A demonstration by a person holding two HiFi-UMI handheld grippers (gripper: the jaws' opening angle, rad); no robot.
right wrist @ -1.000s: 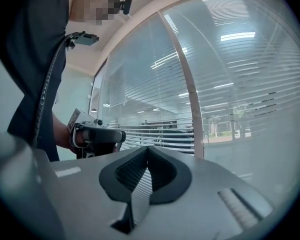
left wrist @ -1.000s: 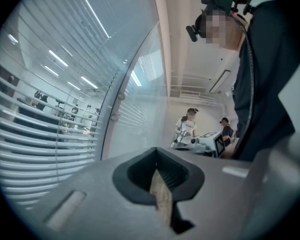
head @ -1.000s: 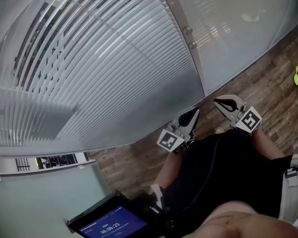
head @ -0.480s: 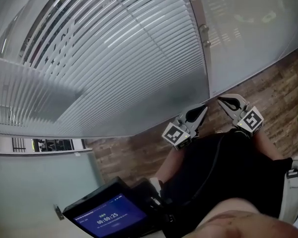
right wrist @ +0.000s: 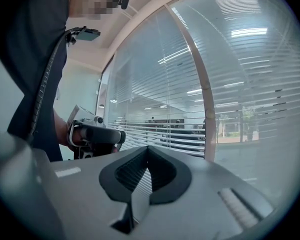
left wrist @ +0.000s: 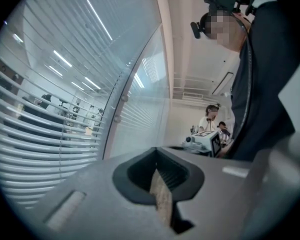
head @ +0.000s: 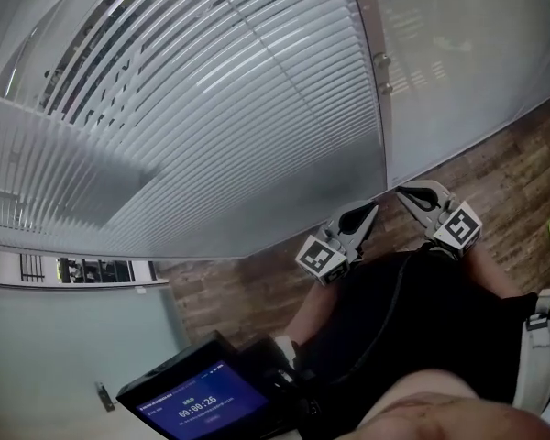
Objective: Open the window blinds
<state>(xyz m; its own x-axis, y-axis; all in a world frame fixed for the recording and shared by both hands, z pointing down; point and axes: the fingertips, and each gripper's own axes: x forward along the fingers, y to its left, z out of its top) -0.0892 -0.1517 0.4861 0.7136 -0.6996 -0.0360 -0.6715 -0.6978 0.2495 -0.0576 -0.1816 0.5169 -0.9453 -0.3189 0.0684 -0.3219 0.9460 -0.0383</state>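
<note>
Biggest thing by far is the window blinds (head: 211, 108). They take up pretty much the whole upper left of the head view, with the white slats hanging all the way down. The gripper views show bits of an office between the slats. To the right of a metal post (head: 378, 71) there's a plain glass panel (head: 458, 53), and a wood-look floor (head: 504, 163) runs along the bottom of it.

The person in the black top (head: 412, 328) fills the lower middle of the frame, with both tools held close in front of them. The left gripper (head: 373, 207) and the right gripper (head: 401, 191) sit side by side just under the lower right corner of the blinds, and neither one is touching them. Both sets of jaws are clenched tight with nothing pinched in them. Each gripper has its black-and-white marker cube, one on the left (head: 319, 258) and one on the right (head: 460, 227).

Down in the lower left there's a dark device with a blue screen (head: 197, 406). It reads 00:00:26, and the smaller line above that is too tiny for me to read.
</note>
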